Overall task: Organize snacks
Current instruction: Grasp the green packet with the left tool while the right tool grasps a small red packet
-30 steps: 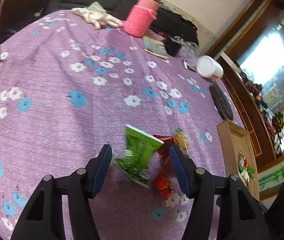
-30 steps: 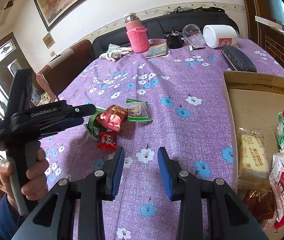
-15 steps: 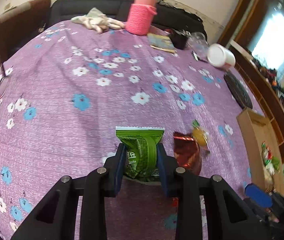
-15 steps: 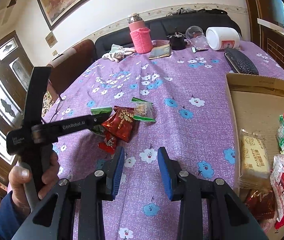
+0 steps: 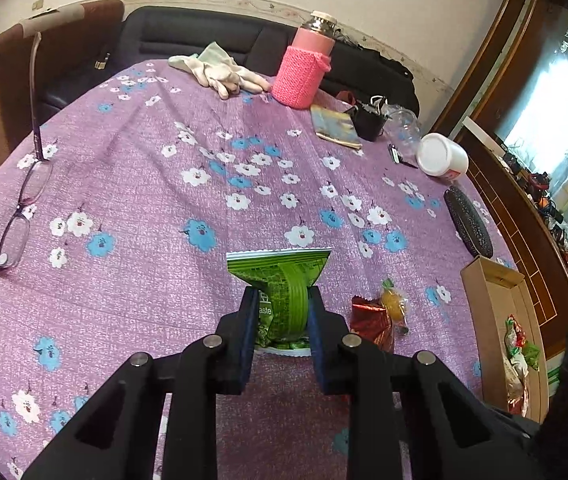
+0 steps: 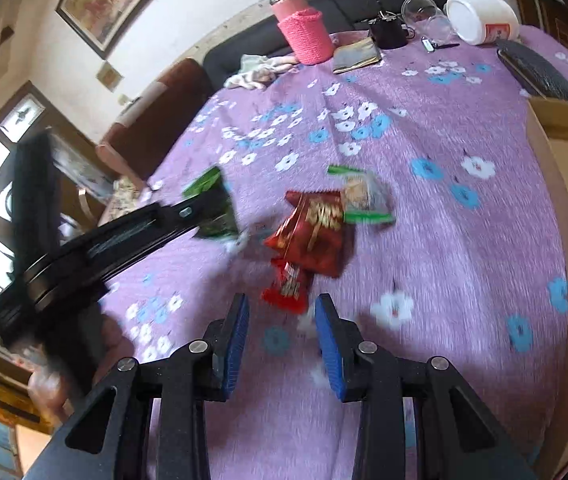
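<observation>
My left gripper (image 5: 280, 300) is closing on a green snack packet (image 5: 284, 268), pads pressing its sides, and holds it just above the purple flowered tablecloth (image 5: 144, 200). To its right lie a red packet (image 5: 369, 320) and a yellow sweet in clear wrap (image 5: 393, 304). In the right wrist view my right gripper (image 6: 282, 302) stands open and empty, its tips right behind a small red packet (image 6: 287, 284). Beyond that lie a larger red packet (image 6: 315, 228) and a clear, green-edged packet (image 6: 363, 200). The green packet (image 6: 212, 204) hangs at the left in the other gripper.
A cardboard box (image 5: 487, 292) with several snacks stands at the table's right edge. Glasses (image 5: 16, 216) lie at the left. At the far side are a pink flask (image 5: 303, 72), gloves (image 5: 220, 72), a white jar (image 5: 441, 156) and a black case (image 5: 467, 220).
My left gripper closed on the green packet and lifted it slightly. My right gripper swung left, so the small red packet now lies just ahead of its tips.
</observation>
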`<state>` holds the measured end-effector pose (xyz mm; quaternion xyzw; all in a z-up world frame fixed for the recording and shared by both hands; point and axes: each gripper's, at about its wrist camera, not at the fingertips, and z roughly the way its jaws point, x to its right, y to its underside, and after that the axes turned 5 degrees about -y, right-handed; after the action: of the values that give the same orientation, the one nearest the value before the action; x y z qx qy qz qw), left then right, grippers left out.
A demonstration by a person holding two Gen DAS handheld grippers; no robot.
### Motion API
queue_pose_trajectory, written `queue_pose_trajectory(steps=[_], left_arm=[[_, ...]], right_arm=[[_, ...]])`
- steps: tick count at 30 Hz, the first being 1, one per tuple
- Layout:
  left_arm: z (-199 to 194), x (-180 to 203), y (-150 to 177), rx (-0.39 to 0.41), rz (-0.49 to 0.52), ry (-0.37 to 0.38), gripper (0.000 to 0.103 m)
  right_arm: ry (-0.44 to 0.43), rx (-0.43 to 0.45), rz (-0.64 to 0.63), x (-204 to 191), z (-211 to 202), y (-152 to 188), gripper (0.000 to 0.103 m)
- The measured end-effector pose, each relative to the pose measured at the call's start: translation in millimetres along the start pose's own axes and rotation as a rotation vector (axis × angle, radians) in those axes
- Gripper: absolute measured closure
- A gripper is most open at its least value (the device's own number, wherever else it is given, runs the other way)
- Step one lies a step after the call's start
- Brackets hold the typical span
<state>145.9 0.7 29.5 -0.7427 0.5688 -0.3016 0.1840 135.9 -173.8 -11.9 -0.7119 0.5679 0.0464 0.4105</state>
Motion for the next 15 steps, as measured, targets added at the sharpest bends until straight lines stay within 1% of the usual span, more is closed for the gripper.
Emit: queue_pose_trajectory(steps=[2, 4, 6, 7, 8, 9, 10, 13, 15], left_arm=[[-1.7, -1.2, -0.8, 0.005, -0.004, 0.001, 0.081], [-2.4, -2.3, -0.9, 0.002, -0.006, 0.01, 0.081], [-2.6, -1.5, -0.6, 0.001, -0.005, 0.011, 0.081], [-2.9, -0.9, -0.4, 0.0, -0.001, 0.013, 0.081], [-3.0, -0.4, -0.2, 0.0, 0.0, 0.014, 0.081], [-3.3, 0.3, 0.1, 0.0, 0.001, 0.014, 0.081], [-3.6, 1.1, 0.5, 0.0, 0.004, 0.016, 0.081], [-4.3, 4.9, 2.6, 0.0, 0.019, 0.017, 0.081], [-4.6, 9.1, 4.0, -0.002, 0.032, 0.022, 0.081]], right_arm=[[0.003, -0.02, 0.009, -1.2, 11.4, -5.6, 0.065], [0.029, -0.04, 0.002, -4.6, 23.4, -8.6, 0.065], [0.08, -0.058, -0.024, -8.7, 33.7, -9.4, 0.065], [0.109, -0.051, -0.042, -11.0, 35.9, -7.3, 0.067], [0.115, -0.044, -0.054, -12.6, 35.2, -6.1, 0.074], [0.116, -0.05, -0.066, -13.3, 35.9, -3.1, 0.078], [0.117, -0.046, -0.072, -13.1, 34.4, -0.2, 0.08], [0.082, -0.034, -0.079, -11.4, 20.7, 8.2, 0.08], [0.065, 0.018, -0.096, -9.7, 2.9, 14.5, 0.081]])
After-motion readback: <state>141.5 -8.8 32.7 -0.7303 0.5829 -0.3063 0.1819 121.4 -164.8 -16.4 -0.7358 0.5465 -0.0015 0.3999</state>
